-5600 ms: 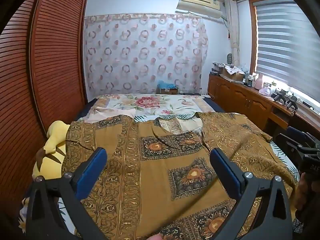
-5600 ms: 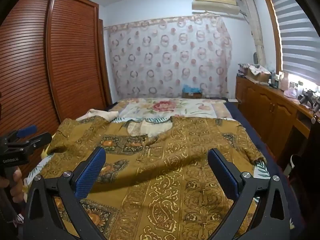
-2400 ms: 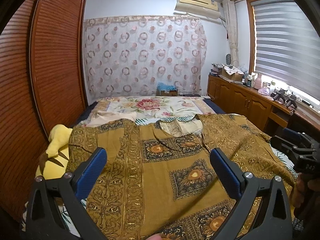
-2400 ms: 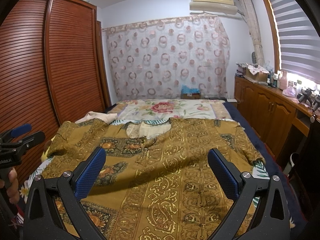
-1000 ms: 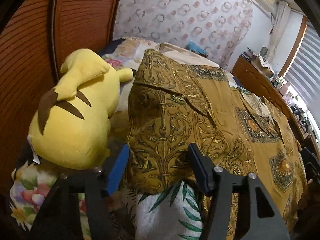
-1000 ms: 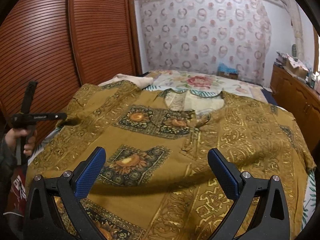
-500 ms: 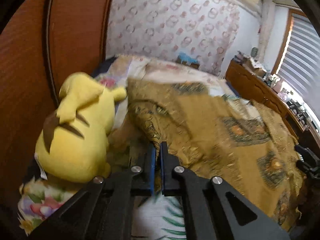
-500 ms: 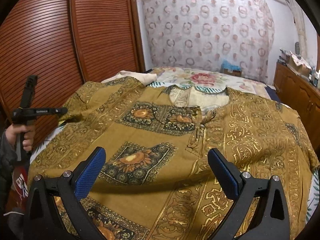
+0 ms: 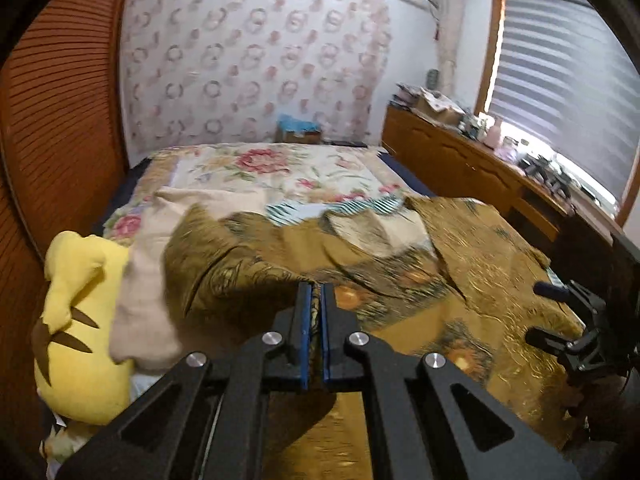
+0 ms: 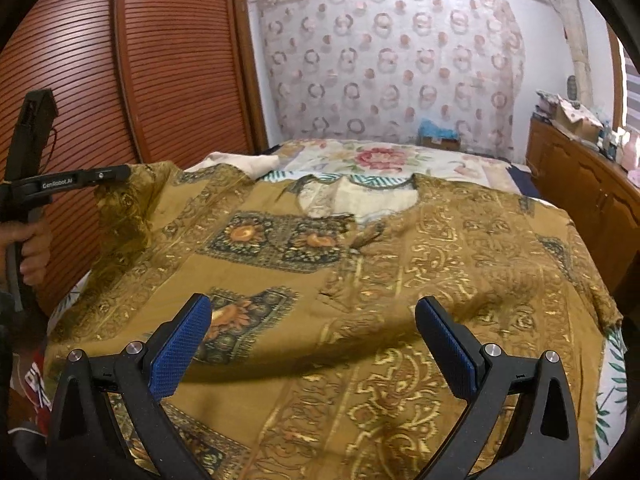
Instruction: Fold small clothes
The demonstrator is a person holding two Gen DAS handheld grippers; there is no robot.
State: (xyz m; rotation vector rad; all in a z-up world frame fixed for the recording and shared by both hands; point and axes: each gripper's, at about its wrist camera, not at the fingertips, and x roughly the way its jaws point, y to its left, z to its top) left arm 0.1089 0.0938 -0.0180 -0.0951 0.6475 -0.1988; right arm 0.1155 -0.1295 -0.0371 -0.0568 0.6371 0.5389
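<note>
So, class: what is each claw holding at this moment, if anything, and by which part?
The left claw is shut on the patterned shirt, pinching the edge of its sleeve and lifting it. The right claw is open above the shirt, holding nothing.

Your shirt (image 10: 360,280) lies spread across the bed (image 10: 400,160), collar toward the far curtain (image 10: 392,60). To its left sits the plush toy (image 9: 76,320) against the wardrobe (image 10: 120,60); a cabinet (image 9: 460,160) runs along the right, under the window blind (image 9: 560,80).
</note>
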